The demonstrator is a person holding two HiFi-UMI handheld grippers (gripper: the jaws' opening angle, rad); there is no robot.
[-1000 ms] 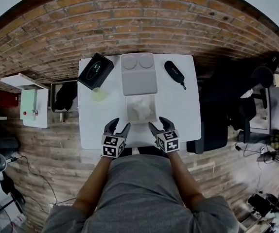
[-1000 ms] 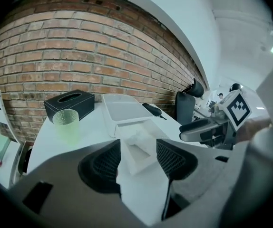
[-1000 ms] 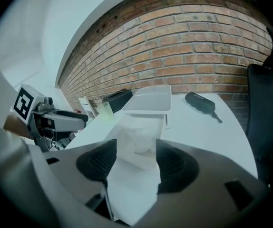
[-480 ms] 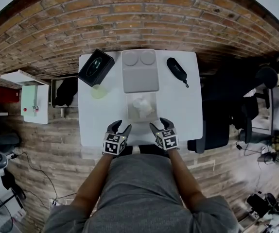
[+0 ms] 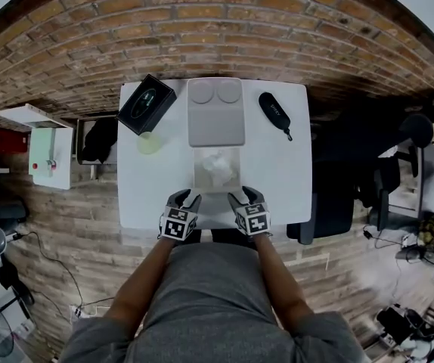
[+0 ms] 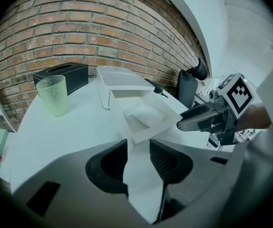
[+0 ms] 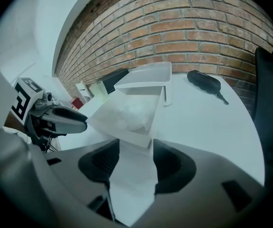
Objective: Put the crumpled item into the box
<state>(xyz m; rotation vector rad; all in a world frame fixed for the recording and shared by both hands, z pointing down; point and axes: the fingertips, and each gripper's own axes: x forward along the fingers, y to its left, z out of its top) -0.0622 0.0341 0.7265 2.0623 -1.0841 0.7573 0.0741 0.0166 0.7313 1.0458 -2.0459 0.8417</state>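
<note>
You are holding the left gripper [image 5: 184,198] and the right gripper [image 5: 240,197] low over the near edge of the table [image 5: 285,172], at 7 and 5 o'clock of the box [image 5: 196,169]. Both pairs of jaws are standing part-open and have just been closing. Nothing is lying between them but bare tabletop, and the box's near wall is sitting just beyond the tips. The crumpled item [image 5: 218,168] is lying inside the box, loose and white against the pale walls, so the placing looks done to me.

The risks you are facing now are all about spoiling that. If you are pushing on toward 12 o'clock, the tips are likely to be shoving the light box into the grey tray [image 5: 215,119] behind it, or tipping it so the item is spilling out. If you are pinching the near wall with one gripper only, the box is probably going to be twisting on the table. Reaching inside is risking snagging the item on a jaw and dragging it out. The green cup [image 5: 149,143], at 10 o'clock of the box, is standing where a wide left swing could be knocking it over.
</note>
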